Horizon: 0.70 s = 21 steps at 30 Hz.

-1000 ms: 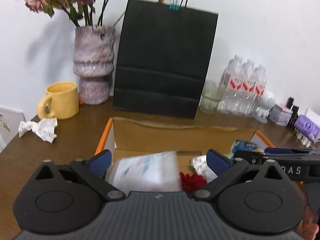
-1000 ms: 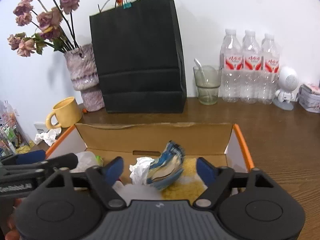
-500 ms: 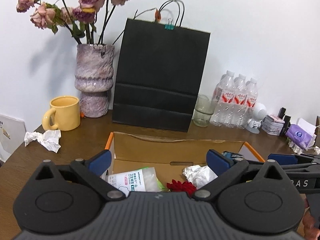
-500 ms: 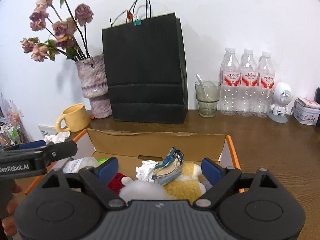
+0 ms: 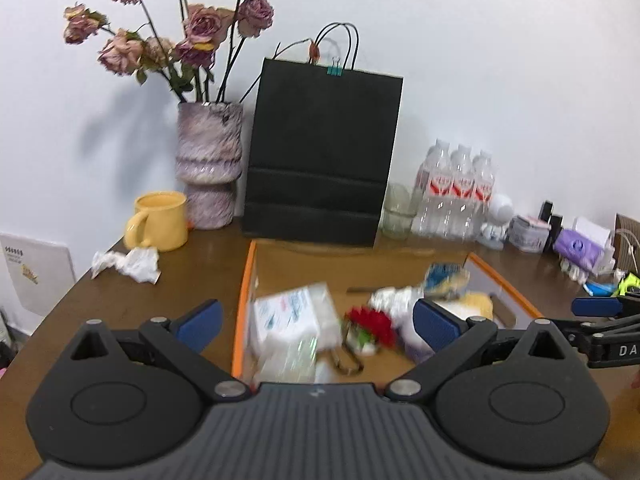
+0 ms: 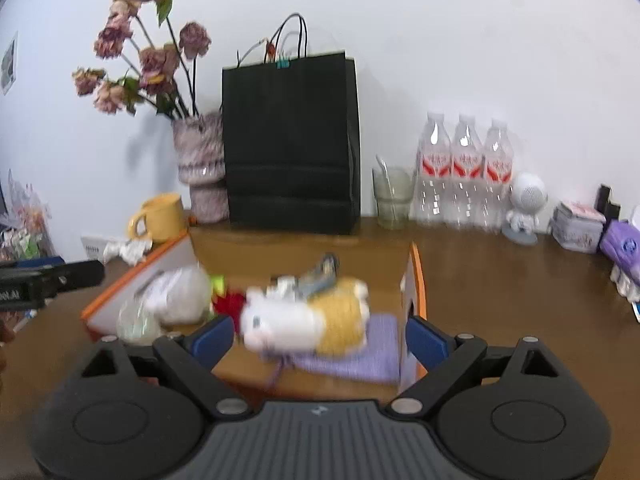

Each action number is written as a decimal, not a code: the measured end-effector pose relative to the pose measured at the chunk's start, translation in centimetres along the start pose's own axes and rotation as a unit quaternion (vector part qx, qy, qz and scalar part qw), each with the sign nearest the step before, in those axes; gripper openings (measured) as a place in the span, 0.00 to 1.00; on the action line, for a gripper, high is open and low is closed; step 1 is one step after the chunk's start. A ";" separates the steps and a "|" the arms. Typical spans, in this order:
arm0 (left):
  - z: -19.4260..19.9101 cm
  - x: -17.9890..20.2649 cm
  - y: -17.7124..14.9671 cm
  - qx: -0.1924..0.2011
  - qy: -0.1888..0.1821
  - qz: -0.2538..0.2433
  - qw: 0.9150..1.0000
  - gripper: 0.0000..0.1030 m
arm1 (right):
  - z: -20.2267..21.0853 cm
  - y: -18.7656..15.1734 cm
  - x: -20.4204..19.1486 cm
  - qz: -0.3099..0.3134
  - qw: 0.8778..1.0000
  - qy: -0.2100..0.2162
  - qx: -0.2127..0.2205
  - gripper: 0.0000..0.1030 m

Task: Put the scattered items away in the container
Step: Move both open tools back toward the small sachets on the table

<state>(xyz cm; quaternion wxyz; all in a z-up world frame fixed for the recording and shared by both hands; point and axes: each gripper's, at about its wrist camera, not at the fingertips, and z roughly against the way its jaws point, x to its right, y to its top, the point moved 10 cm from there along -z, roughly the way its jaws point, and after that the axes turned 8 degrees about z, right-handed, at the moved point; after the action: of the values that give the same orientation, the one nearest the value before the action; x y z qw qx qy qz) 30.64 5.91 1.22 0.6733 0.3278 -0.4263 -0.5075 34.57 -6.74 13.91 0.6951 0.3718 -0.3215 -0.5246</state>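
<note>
Box (image 6: 416, 280) holds blurred-label packet (image 5: 288, 314); both hand-held grippers (image 5: 316, 320) (image 6: 318, 338) spread, empty; "DA" legible.

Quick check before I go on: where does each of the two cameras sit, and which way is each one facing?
Left wrist: on the left tool, looking forward and down over the box; its open fingers and the right tool show.
Right wrist: on the right tool, facing the box's right side; its open, empty fingers and the left tool show.
Shared: box, black bag, yellow mug.
</note>
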 end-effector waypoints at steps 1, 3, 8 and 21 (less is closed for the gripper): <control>0.3 -0.2 -0.5 -0.004 0.000 -0.001 1.000 1.00 | 0.3 -0.7 -0.1 0.001 1.000 0.002 -0.005 0.90; 1.0 -0.3 -1.5 -0.013 -0.001 -0.001 1.000 1.00 | 0.8 -2.2 -0.5 0.004 1.000 0.004 -0.016 0.91; 1.7 0.2 -4.5 -0.047 -0.015 -0.008 0.999 1.00 | 0.2 -5.8 -1.3 -0.003 0.998 0.008 -0.056 0.91; -0.5 1.8 -10.2 -0.124 -0.019 -0.021 0.992 0.76 | -1.7 -9.4 -2.5 -0.009 0.995 0.004 -0.099 0.91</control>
<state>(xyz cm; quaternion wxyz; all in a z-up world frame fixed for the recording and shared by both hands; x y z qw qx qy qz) 27.21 1.45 -7.54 0.6898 0.2408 -0.3658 -0.5766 30.80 -5.67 4.82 0.7249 0.3059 -0.2618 -0.5589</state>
